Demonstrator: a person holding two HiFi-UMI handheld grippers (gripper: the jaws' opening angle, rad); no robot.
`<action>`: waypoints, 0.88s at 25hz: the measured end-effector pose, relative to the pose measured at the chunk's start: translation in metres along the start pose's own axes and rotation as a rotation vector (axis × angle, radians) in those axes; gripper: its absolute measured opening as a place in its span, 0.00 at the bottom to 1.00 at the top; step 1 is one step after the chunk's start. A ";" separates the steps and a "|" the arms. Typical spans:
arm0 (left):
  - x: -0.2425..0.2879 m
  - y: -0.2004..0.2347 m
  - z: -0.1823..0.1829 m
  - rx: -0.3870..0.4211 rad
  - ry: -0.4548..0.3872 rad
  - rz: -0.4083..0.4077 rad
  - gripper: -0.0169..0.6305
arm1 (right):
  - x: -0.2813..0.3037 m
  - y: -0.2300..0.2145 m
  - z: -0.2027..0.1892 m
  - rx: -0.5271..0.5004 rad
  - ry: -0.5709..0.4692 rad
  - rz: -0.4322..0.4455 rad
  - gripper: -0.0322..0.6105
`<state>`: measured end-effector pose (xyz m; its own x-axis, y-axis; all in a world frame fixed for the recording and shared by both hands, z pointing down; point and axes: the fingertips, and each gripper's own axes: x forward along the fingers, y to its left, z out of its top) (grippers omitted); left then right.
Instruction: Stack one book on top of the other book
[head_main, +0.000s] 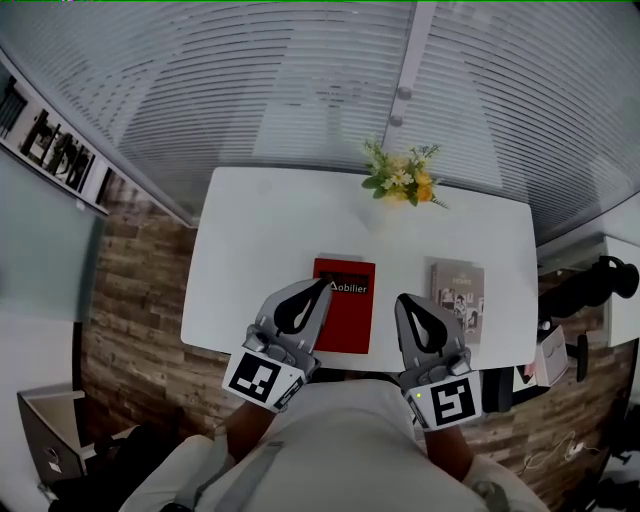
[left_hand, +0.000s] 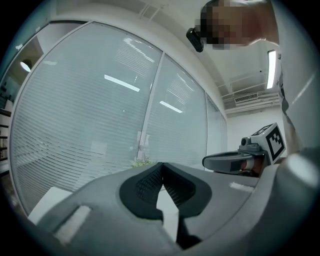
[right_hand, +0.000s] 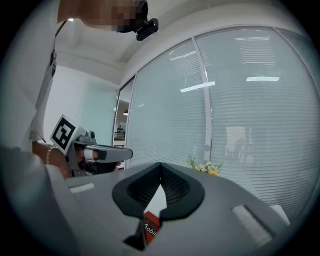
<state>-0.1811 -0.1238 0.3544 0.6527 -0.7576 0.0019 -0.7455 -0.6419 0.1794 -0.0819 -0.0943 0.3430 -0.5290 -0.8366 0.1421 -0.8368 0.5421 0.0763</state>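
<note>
Through my left gripper (left_hand: 161, 169) I see the jaws closed tip to tip, the black ribbed pads (left_hand: 145, 185) holding nothing. Below the tips, at six o'clock, a sliver of white bench (left_hand: 167, 210) shows through the slit. Just beyond the tips at twelve o'clock sits a small plant (left_hand: 142, 161) (too small to make out well), backed by a glass wall (left_hand: 90, 115) with blinds. At three o'clock the right gripper (left_hand: 210, 161) lies level, its marker cube (left_hand: 272, 141) behind it.
</note>
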 end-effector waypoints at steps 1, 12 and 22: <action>0.001 0.002 -0.001 -0.001 0.002 -0.002 0.03 | 0.001 -0.001 -0.002 -0.012 0.006 -0.002 0.06; 0.005 0.019 -0.037 -0.054 0.068 -0.005 0.04 | 0.014 -0.013 -0.034 -0.024 0.076 -0.010 0.06; 0.006 0.039 -0.101 -0.085 0.192 0.035 0.13 | 0.024 -0.015 -0.102 0.074 0.178 -0.012 0.11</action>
<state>-0.1931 -0.1412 0.4610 0.6465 -0.7374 0.1957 -0.7594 -0.5973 0.2579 -0.0676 -0.1148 0.4458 -0.4912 -0.8122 0.3149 -0.8544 0.5195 0.0072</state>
